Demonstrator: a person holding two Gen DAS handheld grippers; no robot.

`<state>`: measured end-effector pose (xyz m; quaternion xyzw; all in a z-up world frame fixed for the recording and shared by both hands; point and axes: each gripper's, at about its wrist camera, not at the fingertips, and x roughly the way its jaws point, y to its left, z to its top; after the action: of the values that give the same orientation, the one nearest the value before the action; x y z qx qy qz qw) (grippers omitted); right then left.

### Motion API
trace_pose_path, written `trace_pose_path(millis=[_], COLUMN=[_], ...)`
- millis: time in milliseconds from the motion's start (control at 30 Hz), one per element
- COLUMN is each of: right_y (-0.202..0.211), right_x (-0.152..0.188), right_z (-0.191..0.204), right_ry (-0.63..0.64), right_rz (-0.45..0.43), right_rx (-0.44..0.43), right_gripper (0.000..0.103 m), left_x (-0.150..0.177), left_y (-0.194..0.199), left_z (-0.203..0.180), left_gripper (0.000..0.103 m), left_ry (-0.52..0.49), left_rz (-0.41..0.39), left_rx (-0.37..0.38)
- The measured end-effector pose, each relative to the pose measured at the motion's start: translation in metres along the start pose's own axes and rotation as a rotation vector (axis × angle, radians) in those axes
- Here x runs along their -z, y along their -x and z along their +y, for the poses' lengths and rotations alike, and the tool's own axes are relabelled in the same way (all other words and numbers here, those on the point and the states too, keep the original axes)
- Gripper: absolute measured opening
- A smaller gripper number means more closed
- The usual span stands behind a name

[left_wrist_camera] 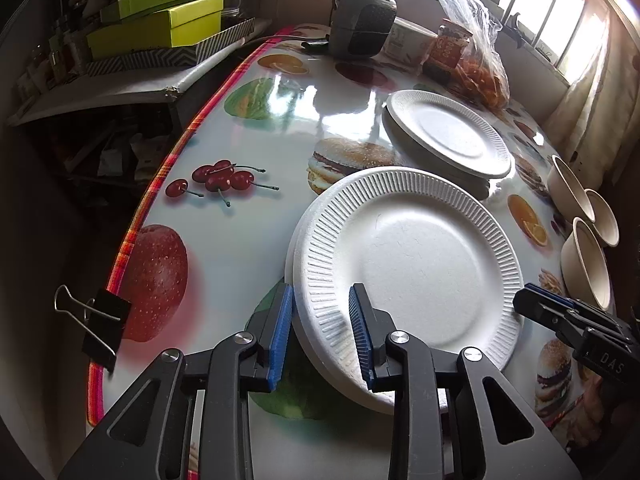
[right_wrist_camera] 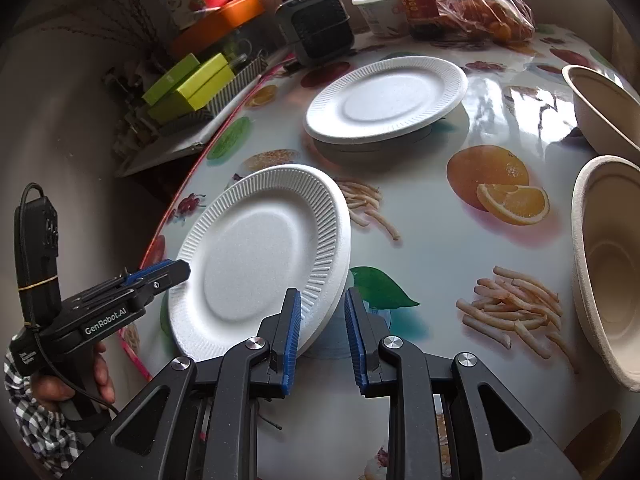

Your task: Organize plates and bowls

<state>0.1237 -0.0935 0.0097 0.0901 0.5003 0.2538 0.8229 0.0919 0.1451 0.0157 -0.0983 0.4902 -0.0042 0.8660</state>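
A stack of white foam plates (left_wrist_camera: 412, 264) is tilted above the fruit-print table; it also shows in the right wrist view (right_wrist_camera: 256, 256). My left gripper (left_wrist_camera: 322, 336) straddles its near rim, jaws partly open, pads not pressing. My right gripper (right_wrist_camera: 322, 340) straddles the opposite rim, also with a gap. A second white plate (left_wrist_camera: 448, 132) lies on a stack further back, also in the right wrist view (right_wrist_camera: 384, 100). Beige paper bowls (left_wrist_camera: 586, 264) stand at the right, also in the right wrist view (right_wrist_camera: 608, 268).
A dark small appliance (left_wrist_camera: 364, 20), a red-labelled jar (left_wrist_camera: 448, 50) and a plastic bag of oranges (left_wrist_camera: 480, 68) stand at the far end. A binder clip (left_wrist_camera: 100, 328) grips the table's left edge (left_wrist_camera: 132, 240). Green boxes (left_wrist_camera: 160, 24) sit on a shelf at left.
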Motion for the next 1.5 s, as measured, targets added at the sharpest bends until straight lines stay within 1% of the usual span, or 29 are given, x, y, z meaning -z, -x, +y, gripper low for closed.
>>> trace_pose_path(millis=[167,267,400,433,467,533,600,867,1033,1133,1267,1367,1500], right_y=[0.0,0.002,0.007,0.009,0.012,0.018,0.025,0.043,0.044,0.046,0.05,0.051,0.047], right_x=[0.0,-0.001,-0.005,-0.006,-0.008,-0.012,-0.018,-0.044,-0.056,-0.066,-0.085,-0.1,-0.118], right_z=[-0.001,-0.002,-0.003,-0.004,-0.004,-0.005,-0.006,-0.013,-0.017,-0.02,-0.03,-0.039,-0.051], right_ry=[-0.004,-0.005,-0.007,-0.008,-0.008,-0.007,-0.003,-0.008,-0.011,-0.001,0.005,-0.003,-0.007], right_rz=[0.0,-0.003,-0.016,-0.022,-0.029,-0.048,-0.067,-0.13,-0.14,-0.147,-0.161,-0.17,-0.168], right_rx=[0.0,0.004,0.009,0.011,0.016,0.024,0.029,0.066,0.074,0.093,0.122,0.144,0.17], right_gripper=[0.022,0.022,0.022,0.023,0.027,0.032,0.033,0.035,0.035,0.035,0.037,0.038,0.038], left_x=[0.0,0.0,-0.003,-0.005,-0.007,-0.013,-0.02,-0.051,-0.063,-0.072,-0.089,-0.102,-0.119], left_y=[0.0,0.001,0.005,0.006,0.008,0.012,0.017,0.022,0.017,0.014,0.007,0.001,-0.009], left_z=[0.001,0.001,0.001,0.001,0.002,0.001,0.001,-0.008,-0.014,-0.019,-0.022,-0.027,-0.035], left_gripper=[0.033,0.037,0.038,0.038,0.039,0.041,0.043,0.043,0.043,0.043,0.043,0.043,0.043], left_ry=[-0.001,0.001,-0.003,-0.003,-0.001,0.001,0.001,-0.012,-0.018,-0.031,-0.019,-0.026,-0.034], left_rz=[0.001,0.002,-0.007,-0.011,-0.016,-0.029,-0.043,-0.079,-0.076,-0.071,-0.06,-0.063,-0.057], left_rx=[-0.001,0.0,-0.002,0.0,0.003,0.008,0.011,0.032,0.034,0.032,0.059,0.053,0.072])
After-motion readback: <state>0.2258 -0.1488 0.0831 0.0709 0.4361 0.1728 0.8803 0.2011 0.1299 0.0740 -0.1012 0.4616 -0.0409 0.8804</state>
